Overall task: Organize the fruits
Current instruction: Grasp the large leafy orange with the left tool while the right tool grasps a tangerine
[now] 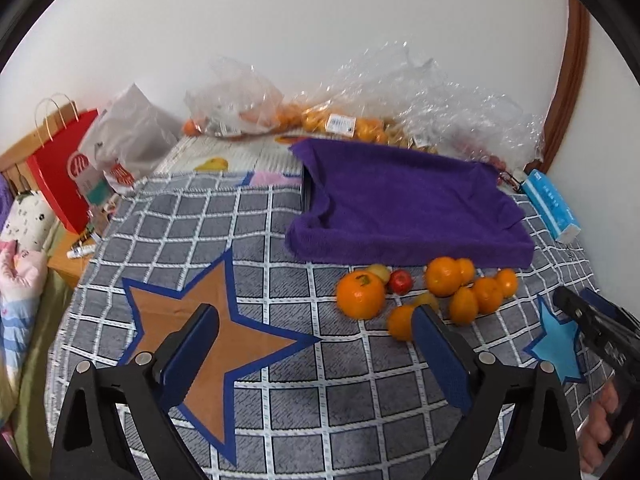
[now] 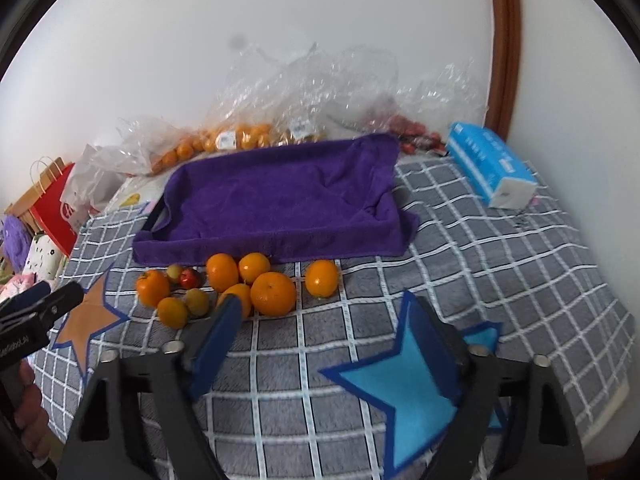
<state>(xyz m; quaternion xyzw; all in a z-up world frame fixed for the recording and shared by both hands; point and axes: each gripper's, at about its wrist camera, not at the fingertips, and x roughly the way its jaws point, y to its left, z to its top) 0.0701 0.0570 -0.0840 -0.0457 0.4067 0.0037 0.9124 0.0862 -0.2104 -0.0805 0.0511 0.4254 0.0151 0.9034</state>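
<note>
Several oranges lie in a loose group on the checked cloth, with a small red fruit and two small yellow-green fruits among them. They lie just in front of a tray covered by a purple towel. In the left wrist view the same oranges and the red fruit lie before the towel. My left gripper is open and empty above the brown star. My right gripper is open and empty, just short of the oranges.
Clear plastic bags of oranges and red fruits lie by the wall behind the tray. A blue tissue pack sits at the right. A red paper bag stands at the left edge. A brown star and a blue star mark the cloth.
</note>
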